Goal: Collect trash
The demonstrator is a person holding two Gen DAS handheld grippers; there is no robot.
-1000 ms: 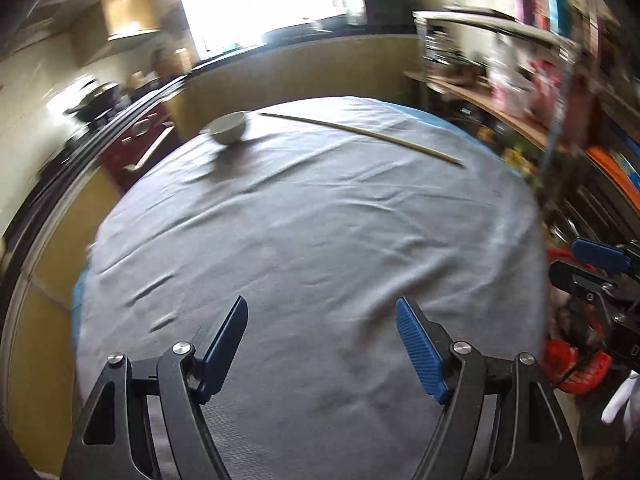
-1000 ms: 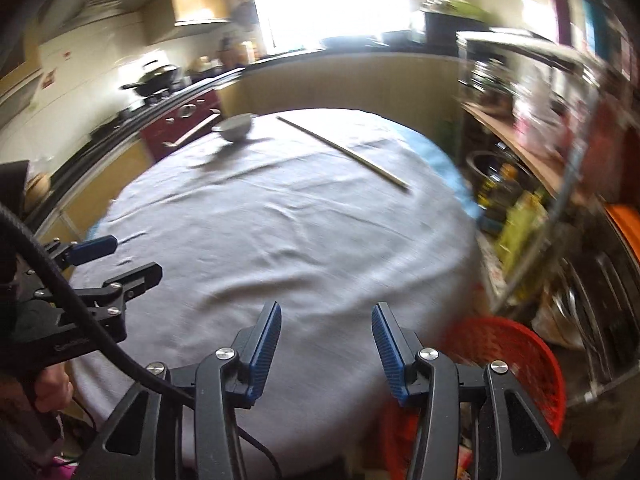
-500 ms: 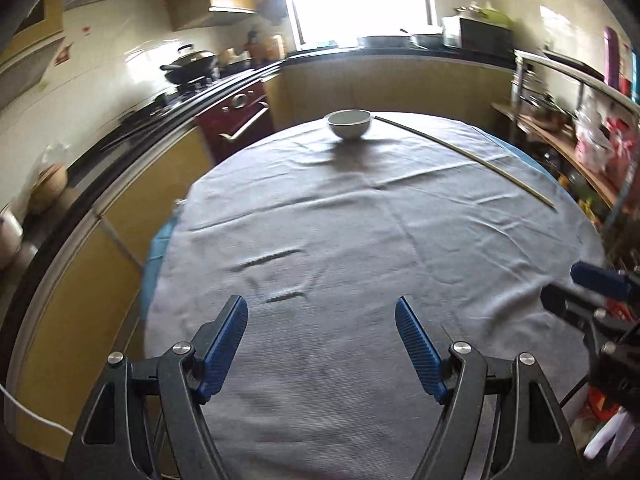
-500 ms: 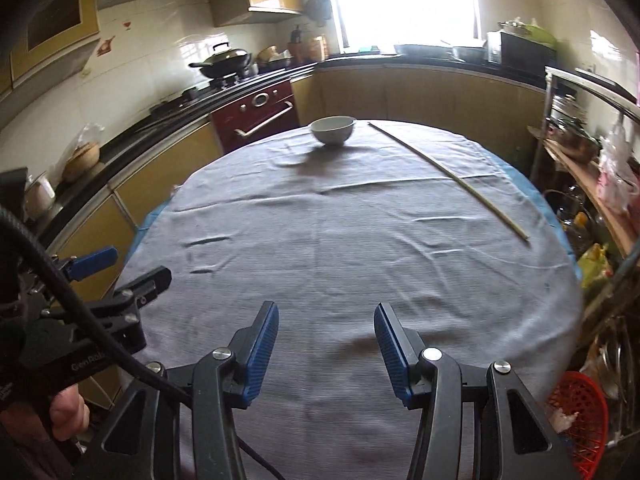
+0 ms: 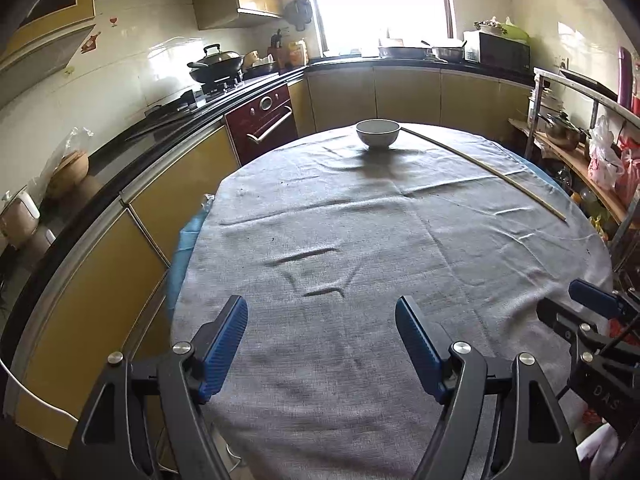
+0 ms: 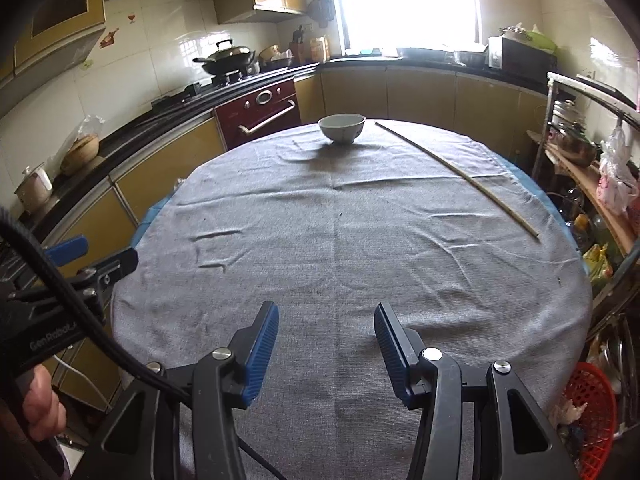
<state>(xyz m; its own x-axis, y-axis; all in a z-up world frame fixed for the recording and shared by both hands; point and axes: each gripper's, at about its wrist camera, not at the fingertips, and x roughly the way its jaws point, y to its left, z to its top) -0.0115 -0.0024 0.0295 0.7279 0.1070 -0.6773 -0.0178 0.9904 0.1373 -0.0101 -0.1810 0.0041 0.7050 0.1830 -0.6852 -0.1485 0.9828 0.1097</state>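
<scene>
we hold left gripper (image 5: 321, 346) and right gripper (image 6: 326, 350) released (nothing between them) above the near tablecloth (image 5: 380, 240); bowl (image 5: 377, 133) sits far.

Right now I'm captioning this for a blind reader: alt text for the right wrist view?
Open, empty right gripper over a round table's grey cloth; a white bowl and a long thin stick lie at the far side.

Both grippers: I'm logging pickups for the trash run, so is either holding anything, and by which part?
Nothing is held: left gripper and right gripper both stand open and empty.
</scene>
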